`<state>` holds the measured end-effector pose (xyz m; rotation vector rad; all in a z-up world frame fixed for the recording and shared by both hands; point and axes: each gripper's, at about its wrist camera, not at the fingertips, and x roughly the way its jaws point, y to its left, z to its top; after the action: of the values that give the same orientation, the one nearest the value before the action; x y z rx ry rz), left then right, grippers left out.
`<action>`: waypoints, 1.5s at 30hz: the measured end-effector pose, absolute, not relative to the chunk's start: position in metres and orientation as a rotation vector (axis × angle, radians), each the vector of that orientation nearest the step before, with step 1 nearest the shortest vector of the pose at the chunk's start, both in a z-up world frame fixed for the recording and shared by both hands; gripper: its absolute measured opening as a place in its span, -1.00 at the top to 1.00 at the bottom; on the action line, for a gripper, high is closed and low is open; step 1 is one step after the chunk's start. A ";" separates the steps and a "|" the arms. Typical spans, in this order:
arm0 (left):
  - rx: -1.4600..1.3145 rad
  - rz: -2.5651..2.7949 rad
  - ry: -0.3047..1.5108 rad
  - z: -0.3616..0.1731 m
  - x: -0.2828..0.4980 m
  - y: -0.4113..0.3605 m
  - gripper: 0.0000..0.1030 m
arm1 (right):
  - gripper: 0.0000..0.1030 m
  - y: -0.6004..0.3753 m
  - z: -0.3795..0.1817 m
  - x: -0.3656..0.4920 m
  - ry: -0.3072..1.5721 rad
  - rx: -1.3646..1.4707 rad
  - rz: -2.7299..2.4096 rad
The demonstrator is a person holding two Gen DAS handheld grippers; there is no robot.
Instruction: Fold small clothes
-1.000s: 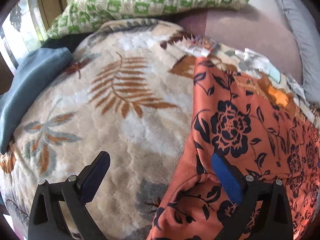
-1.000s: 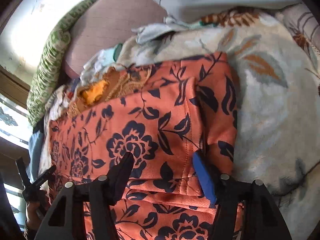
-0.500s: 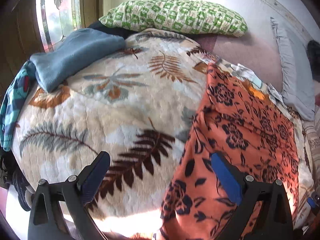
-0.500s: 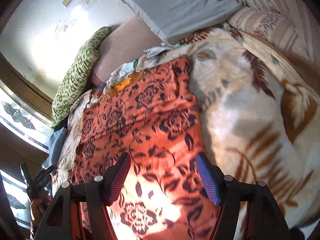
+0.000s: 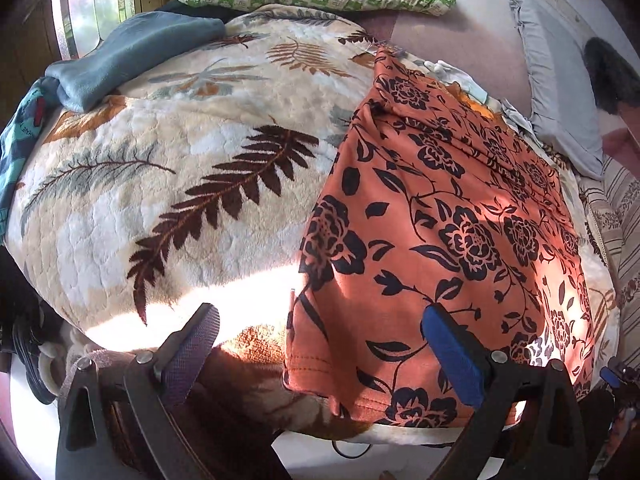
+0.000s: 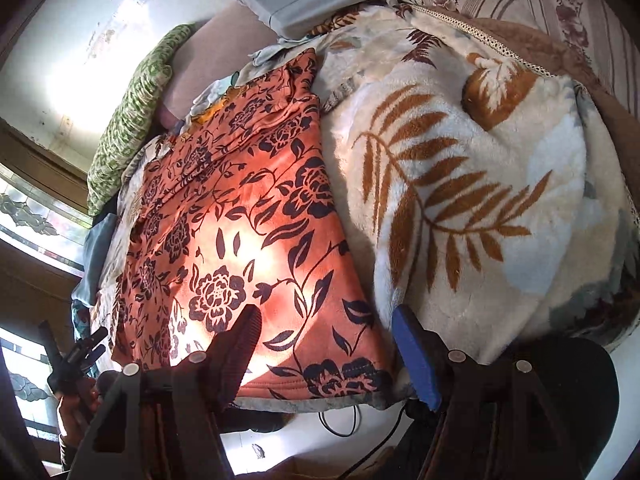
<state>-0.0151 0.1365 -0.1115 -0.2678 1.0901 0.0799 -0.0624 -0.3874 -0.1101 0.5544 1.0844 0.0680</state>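
Sunlit leaf-print blanket (image 5: 168, 184) bears an orange floral garment (image 5: 440, 220); both tools gape wide, empty.

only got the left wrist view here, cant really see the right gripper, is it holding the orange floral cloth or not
Observer: No. The right gripper is open, jaws wide apart, holding nothing, poised over the near hem of the orange floral garment.
Operator: where along the hem
Observer: Toward its right end. The blue pad sits just outside the garment's near right corner, which lies flat.
Operator: whats past that right edge
Observer: The leaf-print blanket, showing a large orange fern print beside the garment.
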 end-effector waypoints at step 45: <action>-0.189 0.018 1.118 -0.120 -0.030 0.123 0.85 | 0.84 -0.369 -0.140 -0.056 1.194 0.568 0.151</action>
<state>-0.0295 0.1231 -0.1197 -0.1888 1.1180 0.0180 -0.0555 -0.3688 -0.1397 0.5680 1.1940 0.1506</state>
